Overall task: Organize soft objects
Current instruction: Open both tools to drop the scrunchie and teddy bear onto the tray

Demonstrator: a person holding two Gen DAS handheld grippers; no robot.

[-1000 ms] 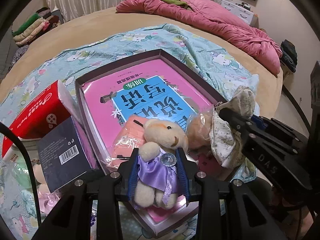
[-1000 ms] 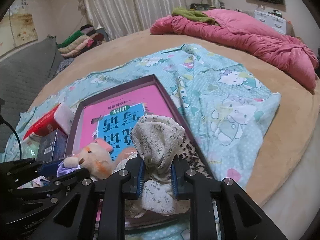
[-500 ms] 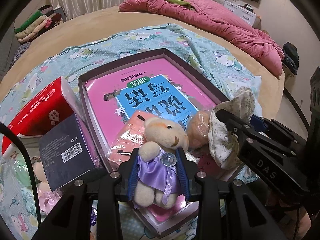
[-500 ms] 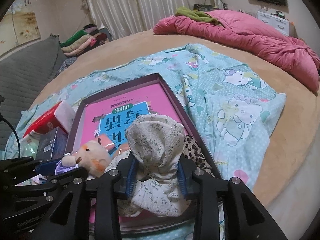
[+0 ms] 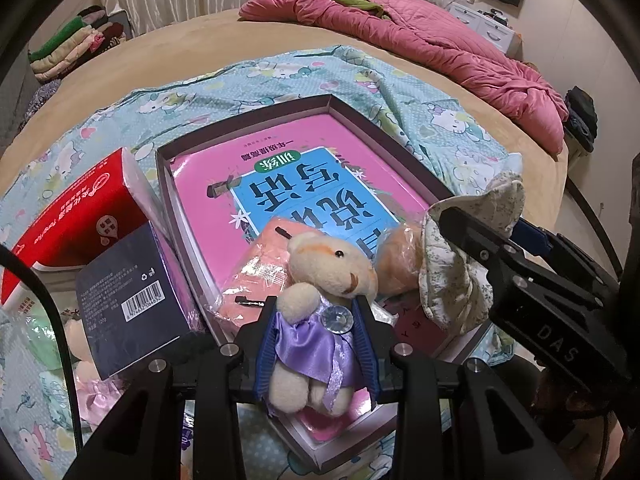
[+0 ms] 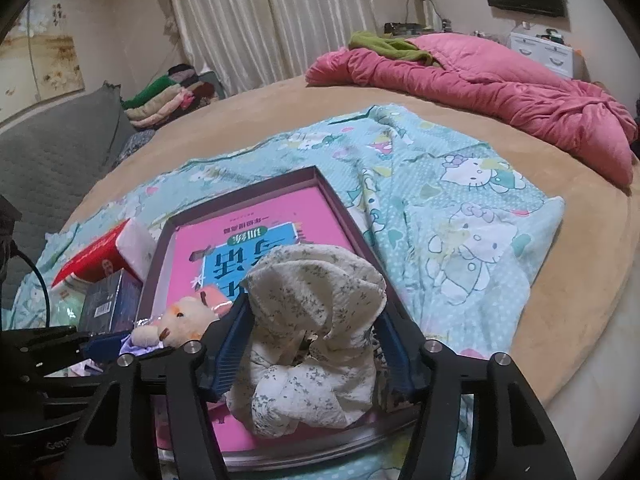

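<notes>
My left gripper (image 5: pixel 316 320) is shut on a cream teddy bear in a purple dress (image 5: pixel 320 304), held over the near end of a purple shallow box (image 5: pixel 244 124) with a pink book (image 5: pixel 288 168) in it. The bear also shows in the right wrist view (image 6: pixel 176 320). My right gripper (image 6: pixel 312 328) has opened wide around a white floral cloth (image 6: pixel 316 340), which rests on the box's near right corner; the cloth also shows in the left wrist view (image 5: pixel 460 280). A wrapped peach towel (image 5: pixel 256 276) and a wrapped tan soft item (image 5: pixel 396 264) lie in the box.
A red tissue pack (image 5: pixel 76 224) and a dark blue carton (image 5: pixel 128 300) stand left of the box. All lie on a teal cartoon-print sheet (image 6: pixel 460 200) on a round tan bed (image 6: pixel 580 280). A pink quilt (image 6: pixel 480 84) lies at the far side. Folded clothes (image 6: pixel 168 96) are stacked far left.
My right gripper's jaws have spread apart and let the floral cloth settle onto the box. My left gripper still holds the bear and has barely moved.
</notes>
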